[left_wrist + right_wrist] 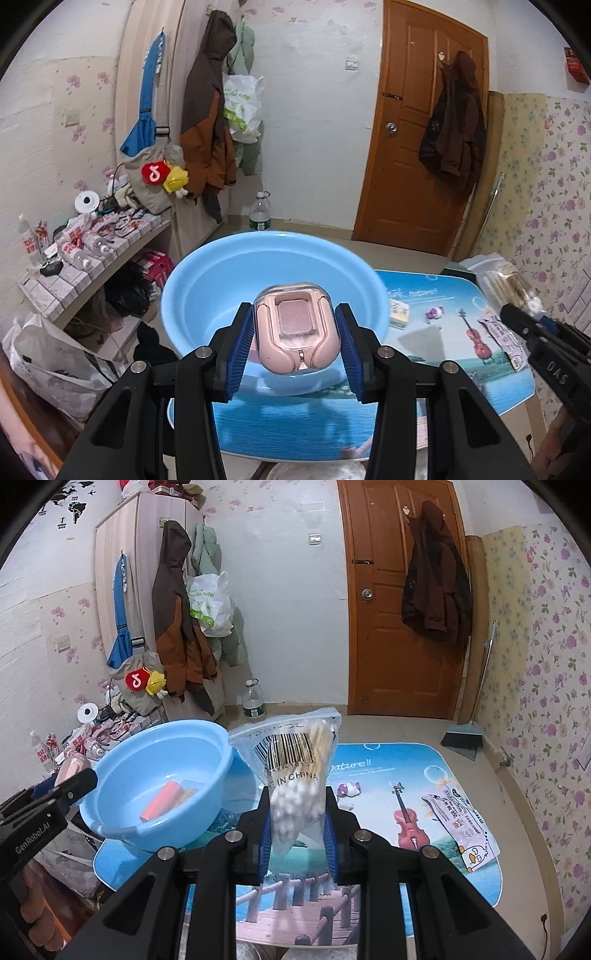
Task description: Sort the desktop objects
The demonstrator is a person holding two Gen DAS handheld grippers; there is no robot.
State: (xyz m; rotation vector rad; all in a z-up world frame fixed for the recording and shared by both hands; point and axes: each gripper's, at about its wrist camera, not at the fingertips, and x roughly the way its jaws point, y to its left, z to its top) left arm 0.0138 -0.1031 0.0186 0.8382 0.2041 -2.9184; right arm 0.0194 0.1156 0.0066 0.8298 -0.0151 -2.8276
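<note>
Over the basin (207,280) a pink case (297,332) is held clamped in the left tool (295,341), while a swab bag (295,775) is clamped in the right tool (297,834) above the tabletop (369,904). An orange item (162,801) is already lying in the basin. A sachet (456,823), a small box (399,314) and a small toy (349,788) are left on the tabletop, so sorting is judged roughly midway

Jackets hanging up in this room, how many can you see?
3. A brown and orange jacket hangs on the wardrobe, a pale green jacket hangs just right of it behind a plastic bag, and a dark brown jacket hangs on the door. More may be hidden.
</note>
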